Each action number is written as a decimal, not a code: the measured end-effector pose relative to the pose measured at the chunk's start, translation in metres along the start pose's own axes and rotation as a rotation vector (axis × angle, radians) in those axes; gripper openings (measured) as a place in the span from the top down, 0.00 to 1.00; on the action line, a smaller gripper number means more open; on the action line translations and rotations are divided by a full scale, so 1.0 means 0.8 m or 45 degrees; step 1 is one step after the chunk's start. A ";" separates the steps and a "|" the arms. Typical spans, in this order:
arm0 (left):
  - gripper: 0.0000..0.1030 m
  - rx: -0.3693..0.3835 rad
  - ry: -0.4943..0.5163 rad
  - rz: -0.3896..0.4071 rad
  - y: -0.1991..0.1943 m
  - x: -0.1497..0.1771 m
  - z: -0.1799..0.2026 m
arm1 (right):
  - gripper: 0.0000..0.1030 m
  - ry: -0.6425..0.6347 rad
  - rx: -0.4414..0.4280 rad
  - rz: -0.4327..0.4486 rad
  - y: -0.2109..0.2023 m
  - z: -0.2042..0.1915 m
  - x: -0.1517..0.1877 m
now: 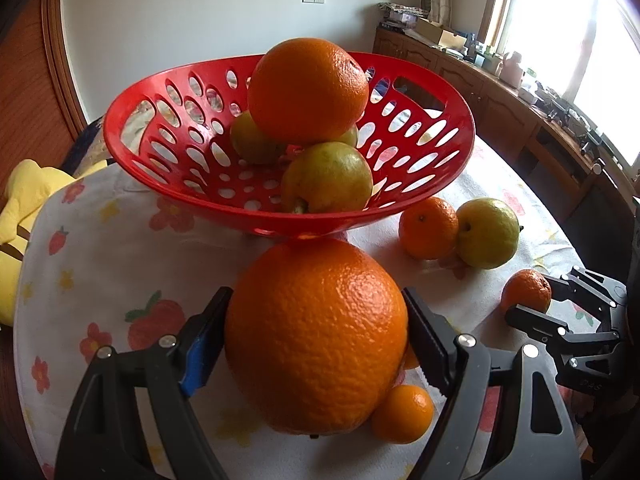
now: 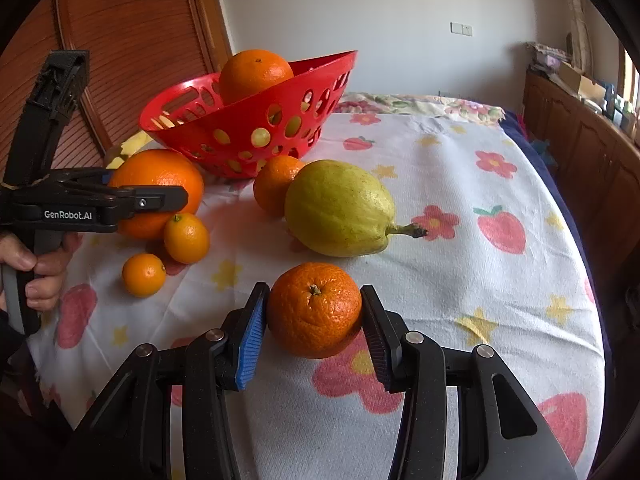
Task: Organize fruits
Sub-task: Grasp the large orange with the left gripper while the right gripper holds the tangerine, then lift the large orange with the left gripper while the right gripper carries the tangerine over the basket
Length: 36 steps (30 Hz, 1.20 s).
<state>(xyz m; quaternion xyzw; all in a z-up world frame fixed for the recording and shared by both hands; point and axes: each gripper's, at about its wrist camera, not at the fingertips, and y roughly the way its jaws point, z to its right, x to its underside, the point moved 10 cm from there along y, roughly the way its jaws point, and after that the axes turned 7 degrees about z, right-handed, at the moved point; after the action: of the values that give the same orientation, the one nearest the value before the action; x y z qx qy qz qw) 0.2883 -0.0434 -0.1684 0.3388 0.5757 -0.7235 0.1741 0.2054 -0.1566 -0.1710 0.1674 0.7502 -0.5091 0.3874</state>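
Note:
A big orange [image 1: 316,340] sits on the flowered cloth in front of the red basket [image 1: 136,94], between the fingers of my left gripper [image 1: 316,296]. Its pads flank the orange's sides closely, with no squeeze showing, so I read it as open. In the right wrist view this orange [image 2: 156,192] shows behind one of those left fingers [image 2: 160,200]. My right gripper [image 2: 315,289] is shut on a tangerine [image 2: 314,310] low over the cloth. The basket [image 2: 288,80] holds another orange [image 1: 308,88] and green pears [image 1: 328,180].
Loose on the cloth lie a pear [image 2: 340,208], a tangerine [image 2: 276,184] and two kumquats [image 2: 186,238] [image 2: 144,274]. A yellow plush toy [image 1: 24,208] lies at the table's left edge. A wooden sideboard [image 1: 500,92] runs along the right. A person's hand [image 2: 40,272] holds the left gripper.

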 end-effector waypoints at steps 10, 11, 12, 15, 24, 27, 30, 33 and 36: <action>0.21 0.009 0.007 0.008 -0.003 0.002 0.001 | 0.55 0.010 -0.003 -0.008 0.003 0.001 0.000; 0.21 0.009 0.008 0.015 -0.004 0.003 0.001 | 0.55 0.011 -0.003 -0.009 0.003 0.001 0.000; 0.22 0.011 0.004 0.021 -0.005 0.003 0.000 | 0.55 0.012 -0.003 -0.009 0.004 0.001 0.000; 0.22 0.009 -0.012 0.033 -0.011 0.007 -0.002 | 0.55 0.012 -0.003 -0.010 0.004 0.001 0.000; 0.22 -0.017 -0.037 0.052 -0.028 0.018 -0.015 | 0.54 0.014 -0.003 -0.011 0.005 0.001 0.000; 0.23 -0.025 -0.049 0.074 -0.037 0.017 -0.020 | 0.54 0.013 -0.003 -0.011 0.005 0.001 0.000; 0.23 -0.027 -0.049 0.087 -0.046 0.017 -0.023 | 0.54 0.014 -0.008 -0.022 0.007 0.001 0.002; 0.23 -0.027 -0.053 0.103 -0.053 0.015 -0.023 | 0.54 0.015 -0.007 -0.027 0.008 0.001 0.003; 0.23 -0.020 -0.055 0.126 -0.064 0.011 -0.023 | 0.54 0.013 -0.003 -0.025 0.007 0.001 0.005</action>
<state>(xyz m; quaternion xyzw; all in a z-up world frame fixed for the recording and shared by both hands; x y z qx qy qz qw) 0.2542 -0.0106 -0.1398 0.3496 0.5600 -0.7168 0.2246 0.2071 -0.1551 -0.1776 0.1622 0.7542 -0.5112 0.3788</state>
